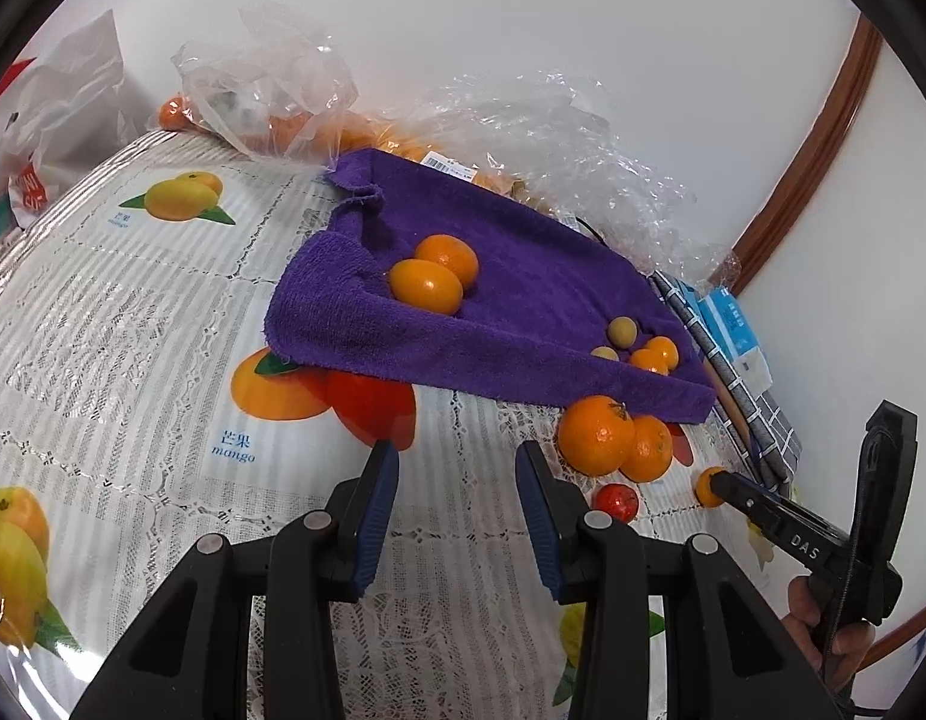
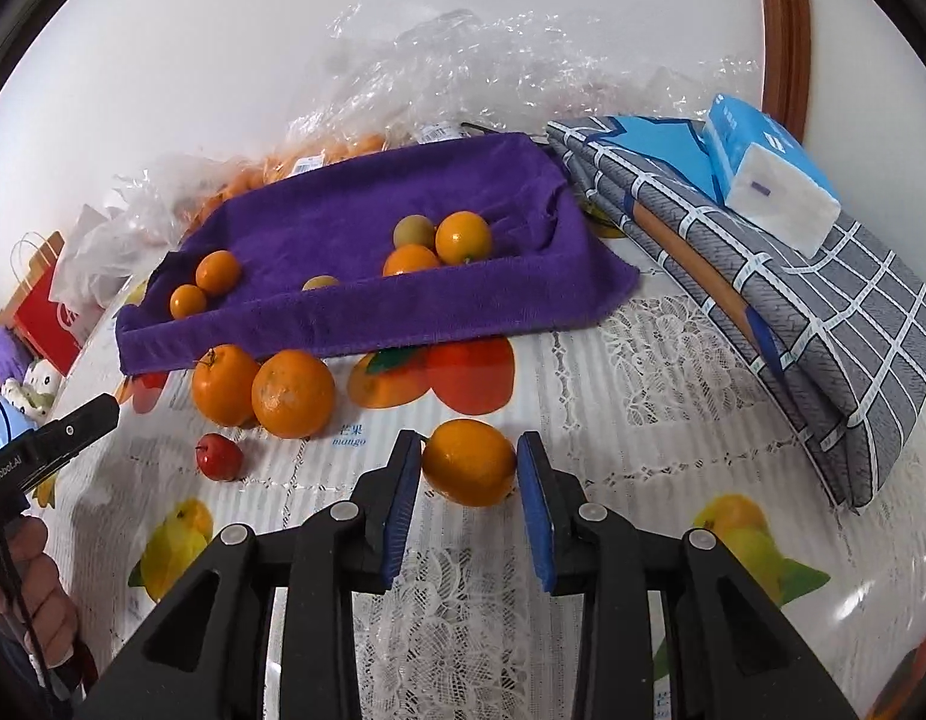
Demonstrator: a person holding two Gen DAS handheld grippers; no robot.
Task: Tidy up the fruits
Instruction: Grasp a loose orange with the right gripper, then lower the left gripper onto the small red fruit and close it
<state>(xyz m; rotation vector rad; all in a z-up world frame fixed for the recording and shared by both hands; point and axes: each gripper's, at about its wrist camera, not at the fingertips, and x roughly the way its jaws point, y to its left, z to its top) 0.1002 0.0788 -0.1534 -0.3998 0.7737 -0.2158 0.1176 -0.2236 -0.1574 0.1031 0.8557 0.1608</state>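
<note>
The right tongs [image 2: 467,471] are clamped on a small orange [image 2: 469,462] resting on the bench [image 2: 613,360], just in front of the purple towel tray [image 2: 366,324]. The left tongs [image 1: 456,480] stand apart, empty, near two larger oranges [image 1: 613,438]. The pick-up step seems in hand; next comes lifting the fruit over the tray's front rim to join the small ones inside.
</note>
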